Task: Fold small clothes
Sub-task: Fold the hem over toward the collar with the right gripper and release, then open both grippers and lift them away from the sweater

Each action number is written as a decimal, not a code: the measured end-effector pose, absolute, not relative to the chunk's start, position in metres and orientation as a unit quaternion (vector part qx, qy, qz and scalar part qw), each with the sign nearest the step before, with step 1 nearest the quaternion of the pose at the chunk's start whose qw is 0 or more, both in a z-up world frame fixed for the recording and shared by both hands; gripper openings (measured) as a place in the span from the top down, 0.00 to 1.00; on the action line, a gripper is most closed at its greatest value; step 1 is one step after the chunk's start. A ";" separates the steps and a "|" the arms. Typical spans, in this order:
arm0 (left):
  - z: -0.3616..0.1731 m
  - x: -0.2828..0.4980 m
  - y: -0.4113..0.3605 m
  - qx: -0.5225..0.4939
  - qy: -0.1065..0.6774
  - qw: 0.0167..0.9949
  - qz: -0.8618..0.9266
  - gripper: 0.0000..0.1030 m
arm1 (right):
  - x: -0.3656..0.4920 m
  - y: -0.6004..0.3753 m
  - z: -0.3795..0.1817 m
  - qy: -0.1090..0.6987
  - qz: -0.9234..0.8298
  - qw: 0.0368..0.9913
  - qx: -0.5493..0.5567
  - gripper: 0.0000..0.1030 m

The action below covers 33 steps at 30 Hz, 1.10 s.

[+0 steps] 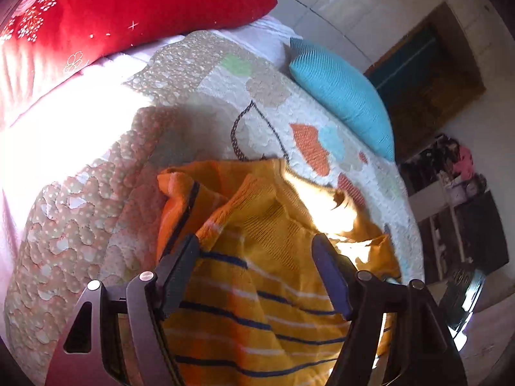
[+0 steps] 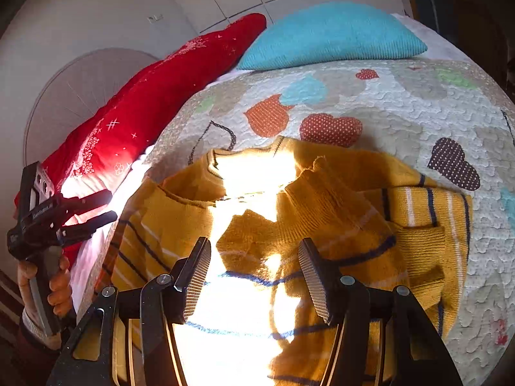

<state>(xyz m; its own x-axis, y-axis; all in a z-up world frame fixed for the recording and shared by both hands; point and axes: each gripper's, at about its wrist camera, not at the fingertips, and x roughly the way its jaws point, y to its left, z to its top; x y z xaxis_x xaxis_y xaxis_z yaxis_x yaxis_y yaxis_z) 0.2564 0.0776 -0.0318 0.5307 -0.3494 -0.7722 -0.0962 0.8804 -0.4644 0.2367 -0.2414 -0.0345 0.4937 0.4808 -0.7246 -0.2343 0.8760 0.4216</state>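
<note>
A small mustard-yellow knit sweater [image 1: 257, 276] with navy and white stripes lies crumpled on the quilted bedspread [image 1: 199, 74]. It also shows in the right wrist view [image 2: 338, 199], one sleeve folded across at the right, sunlight washing out its middle. My left gripper [image 1: 256, 241] is open just above the sweater, holding nothing. It also shows in the right wrist view [image 2: 112, 204] at the bed's left edge, jaws apart. My right gripper [image 2: 254, 247] is open and empty over the sweater's lower body.
A red patterned pillow [image 1: 122, 9] and a teal ribbed pillow [image 1: 347, 96] lie at the head of the bed; both show in the right wrist view [image 2: 145, 106] [image 2: 331, 35]. Dark shelves [image 1: 457, 212] stand beyond the bed's right side.
</note>
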 end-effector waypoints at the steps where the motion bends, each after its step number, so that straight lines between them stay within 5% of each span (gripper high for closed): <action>1: -0.042 0.261 0.075 -0.212 0.493 0.842 -0.057 0.31 | 0.246 -0.243 -0.044 0.467 0.192 0.853 0.135 0.40; 6: -0.087 0.275 0.105 -0.253 0.513 0.820 -0.016 0.31 | 0.276 -0.263 -0.069 0.472 0.170 0.850 0.164 0.42; 12: -0.059 0.244 0.129 -0.280 0.482 0.830 -0.032 0.31 | 0.279 -0.272 -0.055 0.477 0.149 0.850 0.163 0.42; 19: -0.048 0.173 0.140 -0.245 0.489 0.835 -0.063 0.25 | 0.203 -0.305 -0.017 0.440 0.137 0.879 0.126 0.34; 27: -0.078 0.120 0.100 -0.152 0.507 0.838 -0.132 0.24 | 0.105 -0.353 -0.044 0.451 0.121 0.870 0.156 0.31; 28: -0.077 0.119 0.096 -0.139 0.506 0.841 -0.130 0.27 | 0.098 -0.356 -0.049 0.452 0.120 0.868 0.168 0.31; 30: -0.077 0.127 0.091 -0.107 0.528 0.833 -0.127 0.68 | 0.090 -0.359 -0.059 0.456 0.118 0.862 0.190 0.31; 33: -0.061 0.137 0.098 -0.069 0.532 0.840 -0.078 0.77 | 0.091 -0.355 -0.070 0.460 0.122 0.853 0.215 0.31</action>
